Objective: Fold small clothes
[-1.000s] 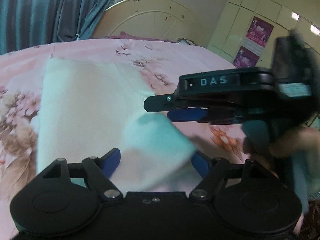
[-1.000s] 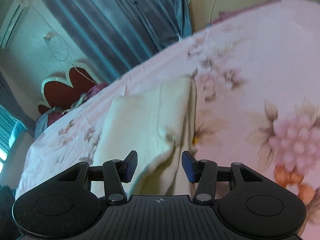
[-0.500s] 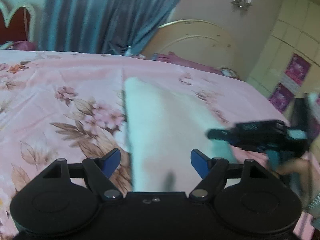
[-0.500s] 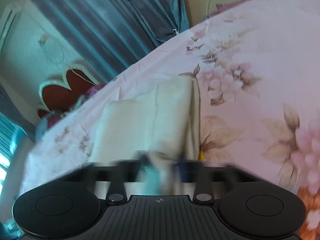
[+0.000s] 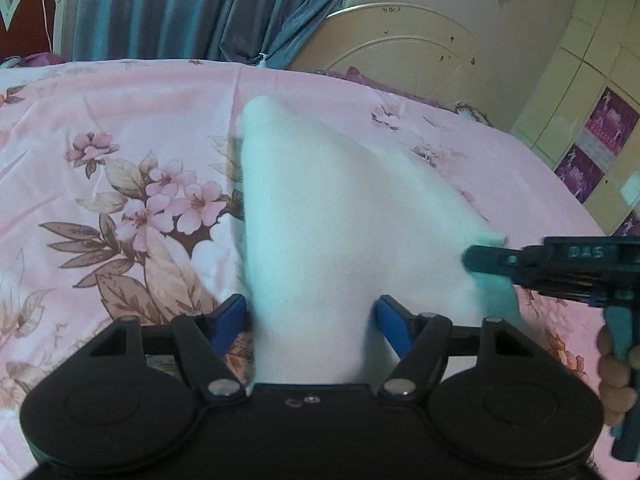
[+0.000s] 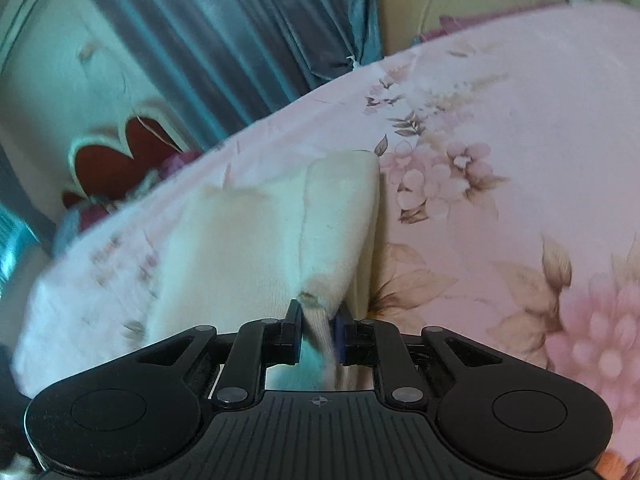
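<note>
A small cream-white garment [image 5: 340, 216] lies on the pink flowered bedsheet [image 5: 120, 128]. My left gripper [image 5: 310, 320] is open, its blue fingers either side of the garment's near end. My right gripper [image 6: 318, 330] is shut on a corner of the garment [image 6: 280, 232] and holds it lifted, so a fold rises from the sheet. In the left wrist view the right gripper [image 5: 480, 258] comes in from the right and pinches the garment's right corner.
The bedsheet [image 6: 500, 128] spreads wide on all sides. Blue curtains [image 5: 192, 8] and a cream headboard [image 5: 400, 56] stand behind the bed. A wardrobe with purple posters [image 5: 600, 132] is at the right. A red heart-shaped piece [image 6: 116, 156] stands at the far left.
My right gripper has closed on the garment's corner and lifted it. My left gripper has let go, stayed open and drawn back to the garment's near end.
</note>
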Tool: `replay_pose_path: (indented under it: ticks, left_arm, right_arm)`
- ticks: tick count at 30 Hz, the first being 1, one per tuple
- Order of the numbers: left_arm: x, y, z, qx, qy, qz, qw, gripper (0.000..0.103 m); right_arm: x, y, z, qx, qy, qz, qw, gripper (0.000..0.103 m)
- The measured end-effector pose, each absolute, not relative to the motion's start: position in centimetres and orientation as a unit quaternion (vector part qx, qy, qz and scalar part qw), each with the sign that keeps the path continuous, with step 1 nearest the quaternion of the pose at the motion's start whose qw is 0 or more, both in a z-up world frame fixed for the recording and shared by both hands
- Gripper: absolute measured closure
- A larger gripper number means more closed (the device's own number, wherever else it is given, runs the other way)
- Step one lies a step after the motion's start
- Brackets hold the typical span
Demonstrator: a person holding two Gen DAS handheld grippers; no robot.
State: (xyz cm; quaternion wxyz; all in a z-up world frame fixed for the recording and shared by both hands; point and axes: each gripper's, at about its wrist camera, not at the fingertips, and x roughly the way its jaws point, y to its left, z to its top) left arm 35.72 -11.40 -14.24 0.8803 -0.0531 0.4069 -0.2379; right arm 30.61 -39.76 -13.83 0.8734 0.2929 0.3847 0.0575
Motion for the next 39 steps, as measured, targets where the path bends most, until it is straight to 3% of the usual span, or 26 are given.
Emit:
replay_pose_path:
  ticks: [16, 25, 26, 29, 33, 35, 38, 39]
  left_arm:
    - [40.3, -11.2, -12.4, -0.081, 0.405, -0.209, 0.887, 0.031]
    - [42.8, -11.4, -11.3, -0.103, 0.399, -0.208, 0.887, 0.032]
    - [43.3, -11.5, -11.2, -0.108, 0.398, -0.207, 0.887, 0.032]
    - [44.8, -11.7, -11.4, -0.114, 0.398, -0.198, 0.889, 0.032]
    - [46.7, -11.4, -12.1, -0.137, 0.402, -0.176, 0.888, 0.032]
    - [47.5, -11.2, -12.7, -0.152, 0.41, -0.171, 0.883, 0.033]
    - [48.3, -11.0, -13.4, -0.166, 0.411, -0.171, 0.88, 0.033]
    - [48.4, -11.0, -13.6, -0.169, 0.411, -0.172, 0.879, 0.034]
  right_arm:
    - [23.8, -38.7, -15.3, 0.279, 0.428, 0.06, 0.858, 0.09]
    - [29.1, -40.9, -11.5, 0.292, 0.354, 0.037, 0.888, 0.088]
    - [30.0, -41.1, -11.4, 0.295, 0.35, 0.035, 0.888, 0.085]
    - [32.9, -41.6, -11.3, 0.298, 0.34, 0.014, 0.892, 0.02]
    - [37.0, -41.6, -11.8, 0.275, 0.343, 0.003, 0.898, 0.022]
    - [39.0, -41.8, -12.4, 0.279, 0.357, 0.003, 0.891, 0.035]
    - [41.6, -42.0, -14.0, 0.284, 0.385, 0.006, 0.878, 0.041]
    - [42.1, -42.0, -14.6, 0.288, 0.391, 0.004, 0.874, 0.047]
